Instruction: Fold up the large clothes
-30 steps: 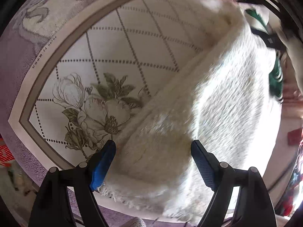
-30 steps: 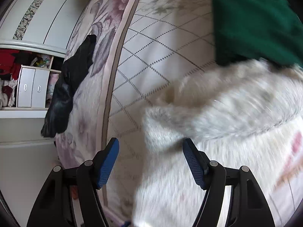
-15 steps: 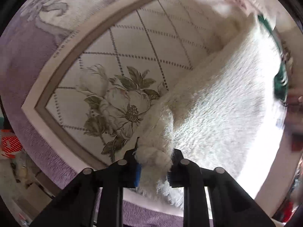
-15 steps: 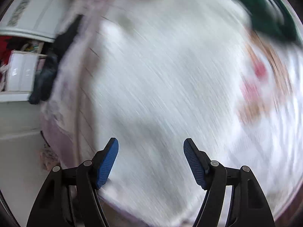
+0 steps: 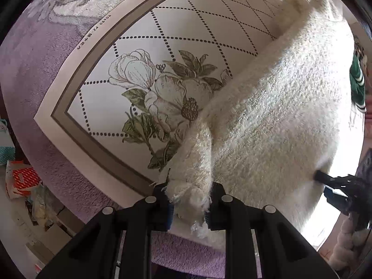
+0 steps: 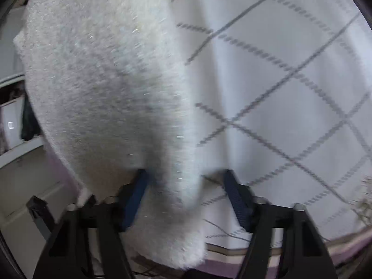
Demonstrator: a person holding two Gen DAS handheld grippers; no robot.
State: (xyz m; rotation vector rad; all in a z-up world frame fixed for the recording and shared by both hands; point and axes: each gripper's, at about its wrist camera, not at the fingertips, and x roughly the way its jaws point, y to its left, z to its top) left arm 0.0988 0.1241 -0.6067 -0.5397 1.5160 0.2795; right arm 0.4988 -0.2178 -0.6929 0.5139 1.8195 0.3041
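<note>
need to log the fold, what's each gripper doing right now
left gripper: shut on a corner of the white fuzzy garment.
right gripper: closing, fingers still apart, garment edge between them.

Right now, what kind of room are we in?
Probably a bedroom. The fluffy white garment lies on a big bedspread printed with flowers and dotted diamonds, with a purple border. In the right wrist view a white cupboard stands at the left edge.
</note>
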